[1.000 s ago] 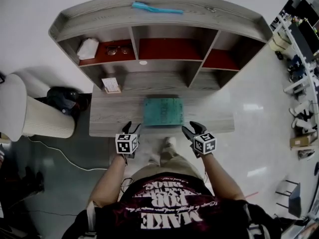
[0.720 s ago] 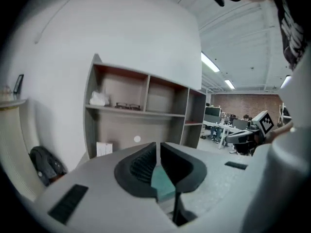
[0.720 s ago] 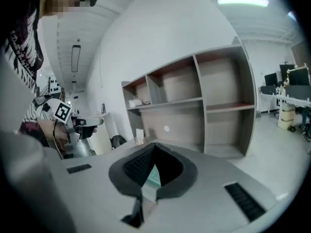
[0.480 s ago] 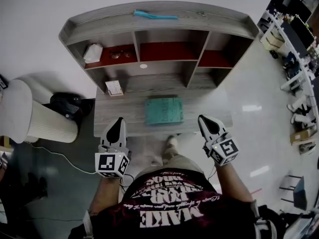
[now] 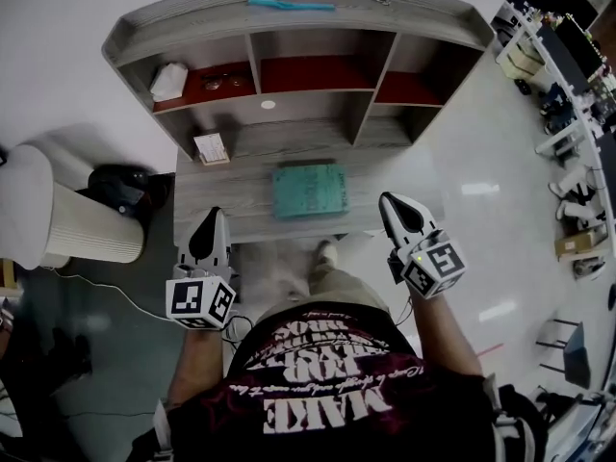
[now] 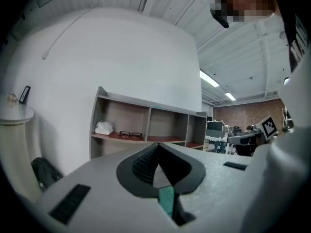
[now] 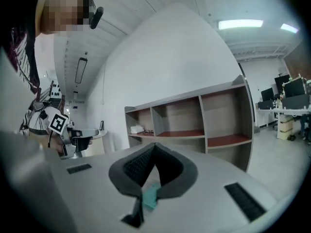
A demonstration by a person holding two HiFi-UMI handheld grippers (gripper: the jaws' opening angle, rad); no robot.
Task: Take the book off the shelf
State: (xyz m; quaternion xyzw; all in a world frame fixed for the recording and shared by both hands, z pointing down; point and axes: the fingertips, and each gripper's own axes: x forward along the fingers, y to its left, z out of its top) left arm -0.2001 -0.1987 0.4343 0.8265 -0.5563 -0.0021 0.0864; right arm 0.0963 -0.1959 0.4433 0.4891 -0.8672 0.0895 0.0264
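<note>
While the left gripper and right gripper are hanging before the person, each with jaws pressed together on nothing, a grey wooden shelf unit is standing against a white wall on a glossy pale floor. The teal book is lying flat on the unit's lower ledge, its long side running left to right along the front edge, apart from both grippers. A white bundle and spectacles are sitting in the upper left compartment.
</note>
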